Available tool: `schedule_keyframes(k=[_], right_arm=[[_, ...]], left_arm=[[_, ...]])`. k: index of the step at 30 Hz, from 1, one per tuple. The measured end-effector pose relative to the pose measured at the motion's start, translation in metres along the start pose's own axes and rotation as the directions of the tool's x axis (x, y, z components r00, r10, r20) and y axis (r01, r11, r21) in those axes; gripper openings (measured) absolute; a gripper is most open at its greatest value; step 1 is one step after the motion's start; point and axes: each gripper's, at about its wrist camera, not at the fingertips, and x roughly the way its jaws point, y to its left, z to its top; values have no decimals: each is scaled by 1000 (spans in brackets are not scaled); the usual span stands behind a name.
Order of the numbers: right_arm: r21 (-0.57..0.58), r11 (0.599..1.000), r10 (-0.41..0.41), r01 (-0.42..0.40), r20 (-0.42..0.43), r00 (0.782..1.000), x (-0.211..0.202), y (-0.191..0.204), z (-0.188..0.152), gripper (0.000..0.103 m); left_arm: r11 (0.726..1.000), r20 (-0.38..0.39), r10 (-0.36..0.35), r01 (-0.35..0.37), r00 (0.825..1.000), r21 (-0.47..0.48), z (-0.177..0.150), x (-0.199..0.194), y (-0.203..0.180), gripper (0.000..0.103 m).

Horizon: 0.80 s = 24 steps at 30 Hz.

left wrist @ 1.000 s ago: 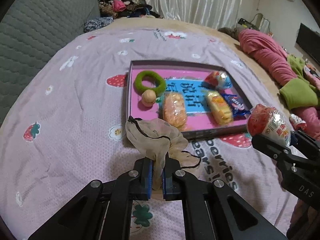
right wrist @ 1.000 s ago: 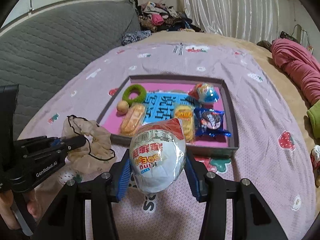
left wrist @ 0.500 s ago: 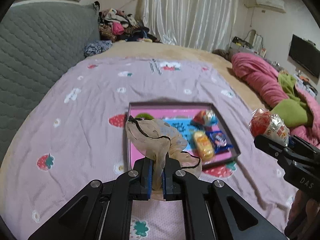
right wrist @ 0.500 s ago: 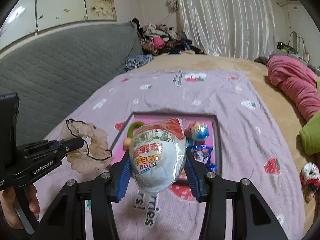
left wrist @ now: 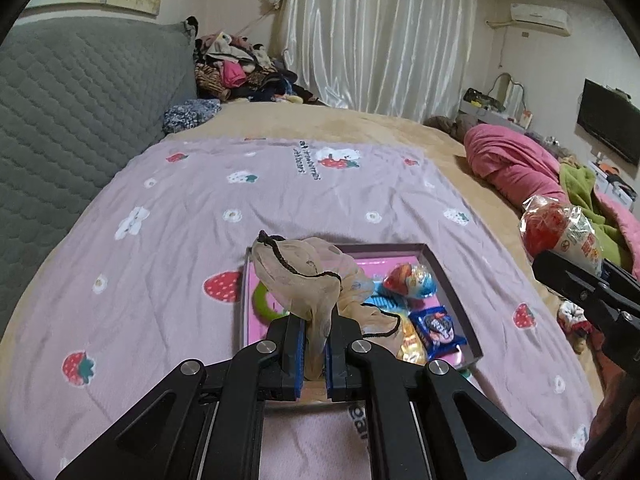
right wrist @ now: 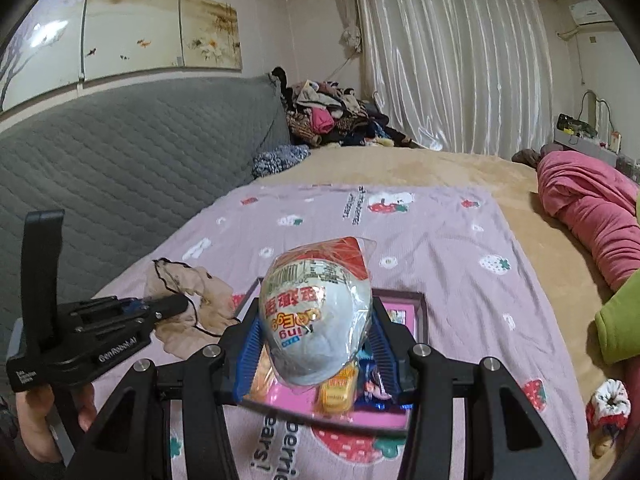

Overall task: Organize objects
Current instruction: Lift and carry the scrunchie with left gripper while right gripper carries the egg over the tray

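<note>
Jaws: left gripper [left wrist: 313,347] pinching beige scrunchie [left wrist: 308,276]; right gripper [right wrist: 316,346] clamping wrapped egg [right wrist: 316,320]. Tray [left wrist: 452,280] on bed holds several snacks. Both items remain unplaced, likely last.

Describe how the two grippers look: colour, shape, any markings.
Both are matte black, with angular linkage arms joined by silver round rivets. The left gripper and right gripper have blue ribbed pads on the inner faces. Seen from the right wrist, the left one's side reads "GenRobot.AI" in white and has a tall black post. No cables or sleeves show.
</note>
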Motion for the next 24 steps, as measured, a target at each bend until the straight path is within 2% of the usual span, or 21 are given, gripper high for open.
schedule_keyframes(k=[11,17,24], right_arm=[[41,999,22,-22,-2,1000,30,-15,-3,50],[18,999,31,-31,14,999,34,-12,-4,50],[-7,1000,21,-21,17,1000,48,-12,-7,50]], left_arm=[[1000,9,22,-22,1000,11,9,21,-5,7],[1000,9,22,-22,1000,14,7,31,-3,7],[999,4,2,-2,1000,-36,0,56,3,7]])
